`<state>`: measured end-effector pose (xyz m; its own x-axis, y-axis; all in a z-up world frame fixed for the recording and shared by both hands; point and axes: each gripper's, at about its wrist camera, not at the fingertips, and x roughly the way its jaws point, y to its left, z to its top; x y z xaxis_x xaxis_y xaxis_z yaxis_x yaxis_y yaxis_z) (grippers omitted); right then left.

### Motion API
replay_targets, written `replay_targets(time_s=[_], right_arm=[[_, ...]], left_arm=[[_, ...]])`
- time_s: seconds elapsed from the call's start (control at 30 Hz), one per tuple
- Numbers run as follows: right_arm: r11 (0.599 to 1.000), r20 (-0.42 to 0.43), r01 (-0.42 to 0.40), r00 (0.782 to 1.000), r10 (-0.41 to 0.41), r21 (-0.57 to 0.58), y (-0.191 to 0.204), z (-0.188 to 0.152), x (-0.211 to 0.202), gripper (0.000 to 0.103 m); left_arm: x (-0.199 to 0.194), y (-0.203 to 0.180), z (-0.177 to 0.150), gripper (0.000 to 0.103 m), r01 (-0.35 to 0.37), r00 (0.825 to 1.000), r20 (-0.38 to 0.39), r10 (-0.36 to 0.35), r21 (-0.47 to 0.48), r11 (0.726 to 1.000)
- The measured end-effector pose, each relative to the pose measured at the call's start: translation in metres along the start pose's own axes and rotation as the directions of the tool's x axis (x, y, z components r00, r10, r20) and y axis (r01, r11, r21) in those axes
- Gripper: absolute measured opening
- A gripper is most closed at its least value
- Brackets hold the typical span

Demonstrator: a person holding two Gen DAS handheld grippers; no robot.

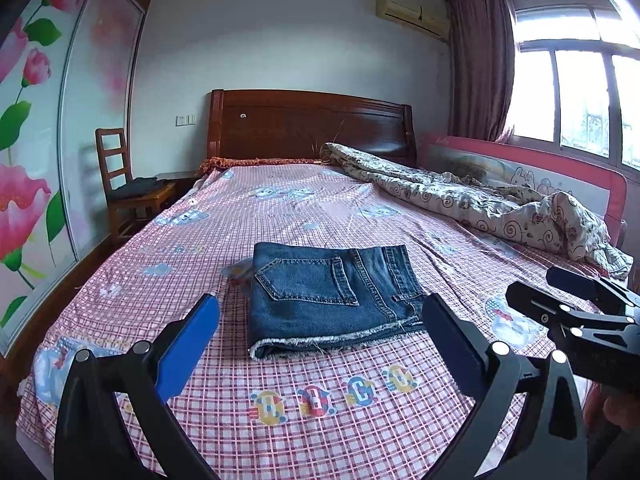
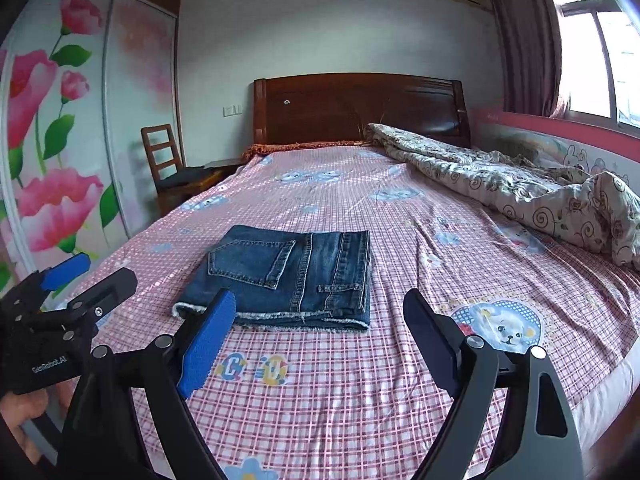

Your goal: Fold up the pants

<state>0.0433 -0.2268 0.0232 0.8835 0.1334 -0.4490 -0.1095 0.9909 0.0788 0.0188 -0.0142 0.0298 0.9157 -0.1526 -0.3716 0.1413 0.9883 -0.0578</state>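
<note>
The blue denim pants (image 1: 324,292) lie folded into a compact rectangle on the bed, back pocket up and frayed hem towards me; they also show in the right wrist view (image 2: 288,272). My left gripper (image 1: 320,312) is open and empty, held above the bed just short of the hem. My right gripper (image 2: 320,308) is open and empty, also just short of the hem. Each gripper shows at the edge of the other's view: the right gripper (image 1: 532,284) in the left wrist view, the left gripper (image 2: 106,266) in the right wrist view.
The bed carries a pink checked sheet (image 1: 320,412). A crumpled patterned quilt (image 1: 480,204) lies along its right side by a pink guard rail (image 1: 560,168). A dark wooden headboard (image 1: 308,124) is at the far end. A wooden chair (image 1: 128,188) and a flowered wardrobe (image 1: 40,120) stand left.
</note>
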Motion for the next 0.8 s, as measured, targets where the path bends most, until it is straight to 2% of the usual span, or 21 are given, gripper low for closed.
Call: replay_targets(time_s=[0.07,0.13,0.3,0.4,0.57,0.8], right_arm=[[1.000,-0.021,-0.004,1.000,0.004,0.004,0.001,-0.007,0.000,0.086],[1.000,-0.029,-0.005,1.000,0.005,0.003,0.001,-0.014,-0.001,0.086],[1.000,-0.065,-0.008,0.998,0.009,0.012,-0.002,-0.023,-0.003,0.086],[1.000,-0.059,0.000,0.998,0.001,0.014,-0.004,-0.020,-0.006,0.090],[0.999,-0.034,-0.003,0.999,0.004,0.032,-0.007,-0.010,-0.010,0.090],[0.999,-0.041,-0.003,0.999,0.005,0.032,-0.008,-0.009,-0.013,0.090]], left_arm=[[0.000,-0.004,-0.008,0.101,0.005,1.000,-0.023,-0.004,0.018,1.000],[0.000,-0.005,-0.014,0.101,0.042,0.998,-0.048,-0.040,0.023,0.999],[-0.002,-0.005,-0.017,0.101,0.076,0.995,-0.070,-0.073,0.047,0.996],[-0.001,-0.006,-0.009,0.101,0.072,0.996,-0.060,-0.067,0.074,0.995],[-0.001,-0.007,0.004,0.101,0.069,0.997,-0.028,-0.067,0.085,0.994],[-0.002,-0.004,-0.001,0.101,0.063,0.997,-0.042,-0.060,0.066,0.996]])
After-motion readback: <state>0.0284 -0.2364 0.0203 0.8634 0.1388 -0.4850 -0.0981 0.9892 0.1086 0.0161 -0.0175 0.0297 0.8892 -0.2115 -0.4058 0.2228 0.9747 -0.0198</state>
